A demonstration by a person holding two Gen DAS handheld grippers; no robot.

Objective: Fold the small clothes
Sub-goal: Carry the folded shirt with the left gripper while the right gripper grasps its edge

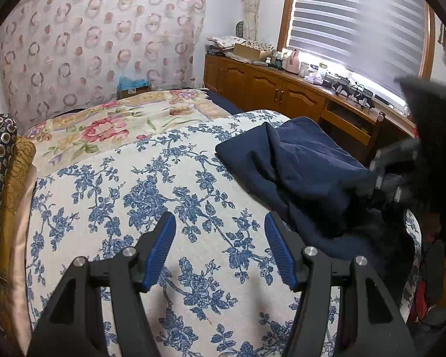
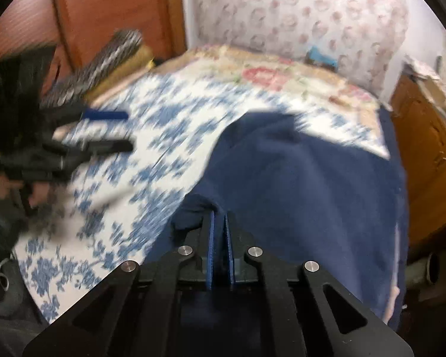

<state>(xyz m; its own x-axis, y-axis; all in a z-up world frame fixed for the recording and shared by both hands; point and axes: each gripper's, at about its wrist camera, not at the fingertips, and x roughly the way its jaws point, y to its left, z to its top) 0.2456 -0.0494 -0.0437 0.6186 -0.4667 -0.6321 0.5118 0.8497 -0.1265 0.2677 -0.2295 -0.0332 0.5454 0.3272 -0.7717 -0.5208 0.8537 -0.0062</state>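
Observation:
A navy blue garment [image 1: 297,172] lies crumpled on the right side of the blue-flowered bedspread [image 1: 163,196]. My left gripper [image 1: 220,220] hovers open over bare bedspread just left of the garment, with nothing between its blue pads [image 1: 163,247]. In the right wrist view the garment [image 2: 297,184] spreads ahead, and my right gripper [image 2: 219,218] is shut on a bunched fold at its near edge. The right gripper [image 1: 382,178] shows blurred at the garment's right end in the left wrist view. The left gripper [image 2: 123,131] appears blurred at the left, held by a hand.
A pink-flowered quilt [image 1: 113,125] covers the bed's far part. Rolled patterned fabrics [image 1: 3,178] lie along the left edge. A wooden cabinet [image 1: 282,89] with clutter runs under the window at the right. A wooden door [image 2: 104,15] stands behind the bed.

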